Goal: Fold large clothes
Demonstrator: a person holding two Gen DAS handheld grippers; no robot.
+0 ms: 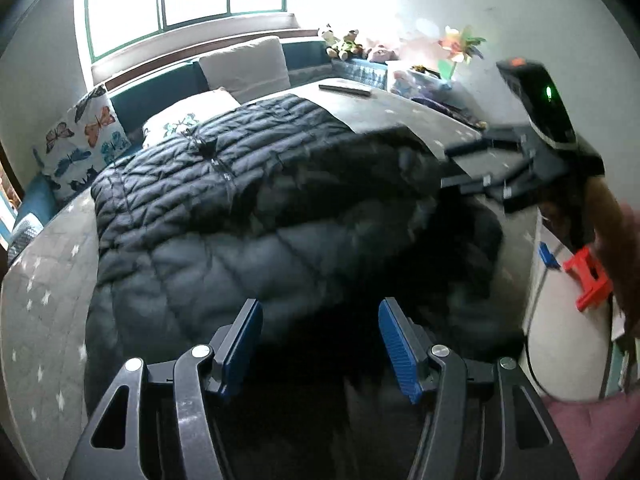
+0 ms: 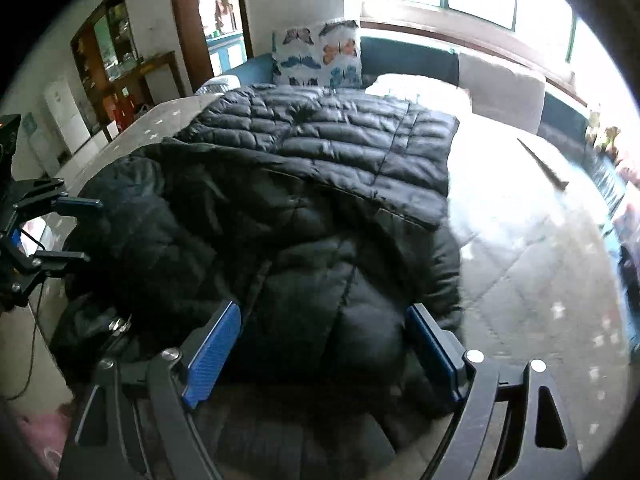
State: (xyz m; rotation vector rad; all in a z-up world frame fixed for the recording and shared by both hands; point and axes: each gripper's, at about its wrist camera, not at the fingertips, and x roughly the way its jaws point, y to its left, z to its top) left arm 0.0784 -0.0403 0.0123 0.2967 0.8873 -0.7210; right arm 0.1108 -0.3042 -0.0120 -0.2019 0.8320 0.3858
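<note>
A large black quilted puffer jacket [image 1: 248, 200] [image 2: 320, 184] lies spread on a bed with a grey star-patterned cover [image 1: 44, 300] [image 2: 540, 280]. Its near part is bunched and laid over the flatter far part. My left gripper [image 1: 320, 344] hovers over the jacket's near edge, its blue pads [image 1: 244, 344] apart and nothing pinched between them. It also shows at the left edge of the right wrist view as the left gripper [image 2: 76, 229]. My right gripper [image 2: 324, 354] stands wide open above the jacket's near end. In the left wrist view, the right gripper [image 1: 452, 164] hangs open at the right.
A butterfly-print cushion [image 1: 80, 140] [image 2: 320, 54] and white pillows [image 1: 244, 64] lean at the bed's head under a bright window. A flat dark strip [image 1: 344, 89] [image 2: 540, 162] lies on the cover. Stuffed toys [image 1: 348, 44] sit in the corner. A person [image 2: 224, 8] stands beyond the doorway.
</note>
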